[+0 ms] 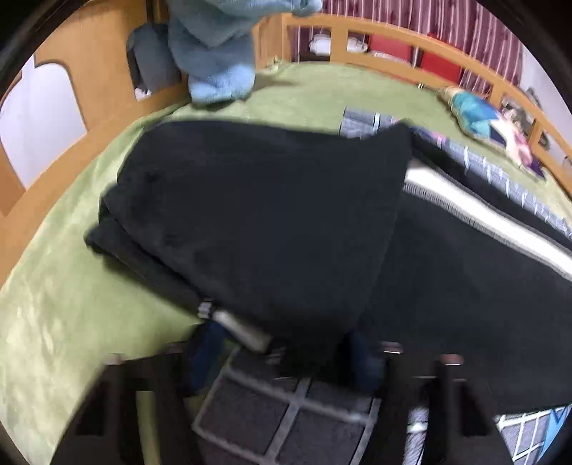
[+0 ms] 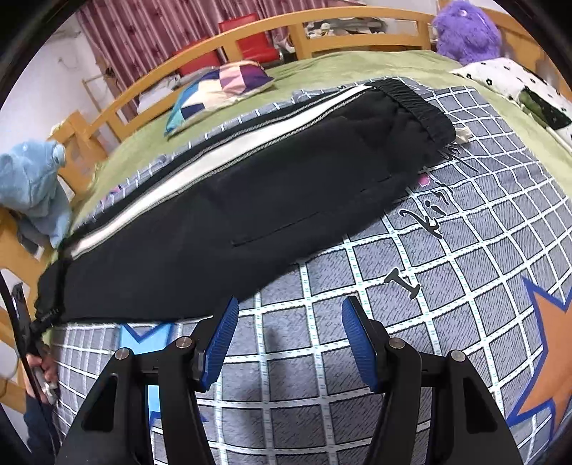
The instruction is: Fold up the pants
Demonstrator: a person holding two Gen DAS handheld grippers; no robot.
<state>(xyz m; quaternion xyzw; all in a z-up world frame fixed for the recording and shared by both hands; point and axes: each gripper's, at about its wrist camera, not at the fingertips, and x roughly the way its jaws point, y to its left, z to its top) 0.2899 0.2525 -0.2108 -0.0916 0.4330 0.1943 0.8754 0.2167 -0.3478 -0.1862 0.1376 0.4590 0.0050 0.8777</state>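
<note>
Home bedroom, wooden bed frame [image 2: 257,27], green bedspread [image 1: 89,304], purple plush toy [image 2: 464,30], patterned curtains [image 2: 143,32]

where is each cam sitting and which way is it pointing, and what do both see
Left wrist: rides the left gripper, low over the bed, facing along the black pants toward the wooden rail; blurred fingers show, apparently shut on lifted pants fabric.
Right wrist: rides the right gripper above the checked blanket, facing the pants lengthwise toward the waistband; both blue pads show, apart and holding nothing.
Shared: pants with white stripe, checked blanket, blue plush toy, patchwork cushion, rail.
</note>
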